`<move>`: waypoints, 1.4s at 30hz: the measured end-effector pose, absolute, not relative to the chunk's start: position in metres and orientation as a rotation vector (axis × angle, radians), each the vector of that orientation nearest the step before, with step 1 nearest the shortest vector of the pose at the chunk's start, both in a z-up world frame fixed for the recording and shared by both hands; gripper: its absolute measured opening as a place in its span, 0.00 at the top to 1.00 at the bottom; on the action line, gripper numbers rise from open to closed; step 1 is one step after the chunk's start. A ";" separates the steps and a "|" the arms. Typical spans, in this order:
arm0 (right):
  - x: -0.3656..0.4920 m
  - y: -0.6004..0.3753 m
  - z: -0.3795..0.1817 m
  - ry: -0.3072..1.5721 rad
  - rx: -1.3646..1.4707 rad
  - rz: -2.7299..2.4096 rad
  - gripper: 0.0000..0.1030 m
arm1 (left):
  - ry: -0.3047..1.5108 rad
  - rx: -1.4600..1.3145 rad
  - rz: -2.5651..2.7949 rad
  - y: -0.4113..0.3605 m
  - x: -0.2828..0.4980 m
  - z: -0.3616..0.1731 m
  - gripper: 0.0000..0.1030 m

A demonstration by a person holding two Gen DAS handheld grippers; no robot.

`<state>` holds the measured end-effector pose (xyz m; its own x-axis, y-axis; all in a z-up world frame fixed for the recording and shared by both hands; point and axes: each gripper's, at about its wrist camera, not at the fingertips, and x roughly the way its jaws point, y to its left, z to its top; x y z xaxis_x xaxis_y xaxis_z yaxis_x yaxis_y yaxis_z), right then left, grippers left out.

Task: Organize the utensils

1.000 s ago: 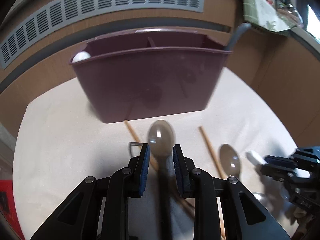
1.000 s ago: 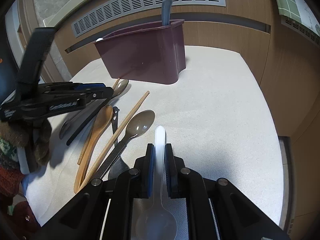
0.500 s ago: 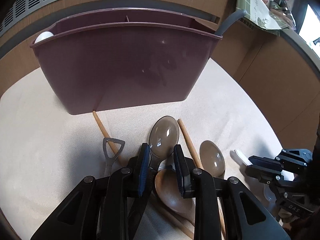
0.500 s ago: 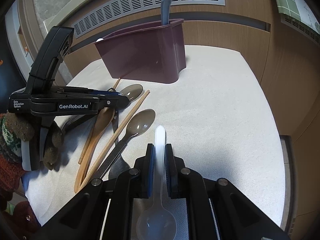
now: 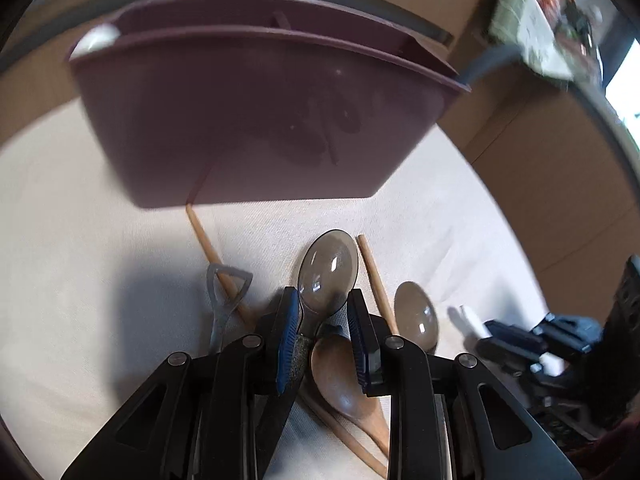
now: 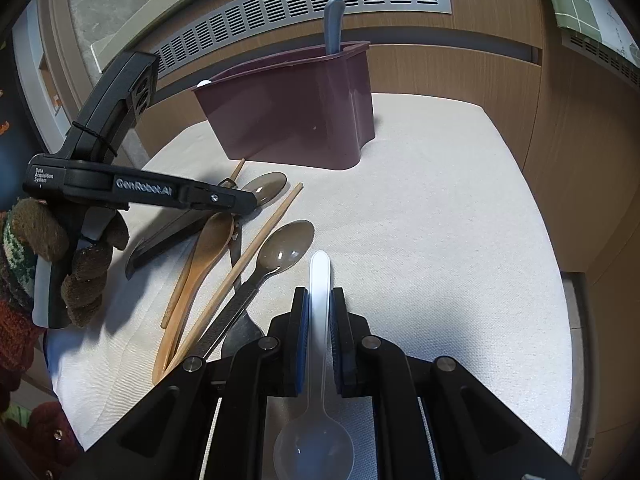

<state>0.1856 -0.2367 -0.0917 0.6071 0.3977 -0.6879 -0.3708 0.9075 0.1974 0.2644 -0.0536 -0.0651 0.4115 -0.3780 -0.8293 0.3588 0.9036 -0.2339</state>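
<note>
A maroon utensil caddy (image 5: 256, 120) (image 6: 296, 116) stands at the back of the white mat, with a grey handle (image 6: 334, 24) sticking out. My left gripper (image 5: 323, 316) (image 6: 248, 202) is low over the utensil pile, its jaws around the neck of a smoky translucent spoon (image 5: 330, 272) (image 6: 266, 192) whose bowl lies on the mat. My right gripper (image 6: 320, 312) is shut on a white plastic spoon (image 6: 319, 292), handle pointing forward, bowl toward the camera.
On the mat lie a wooden spoon (image 6: 200, 256), wooden chopsticks (image 6: 256, 248), a second smoky spoon (image 6: 286, 248), and a metal utensil with a loop end (image 5: 224, 292). A wooden wall with a vent (image 6: 304, 4) rises behind the caddy.
My left gripper has come down from in front of the caddy to the utensil pile, bringing the smoky spoon onto the mat, and its jaws have widened. My right gripper stays still.
</note>
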 end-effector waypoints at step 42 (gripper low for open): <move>0.182 -0.218 -0.050 0.730 -0.039 0.426 0.91 | 0.743 -0.108 -0.407 -0.016 0.210 -0.003 0.97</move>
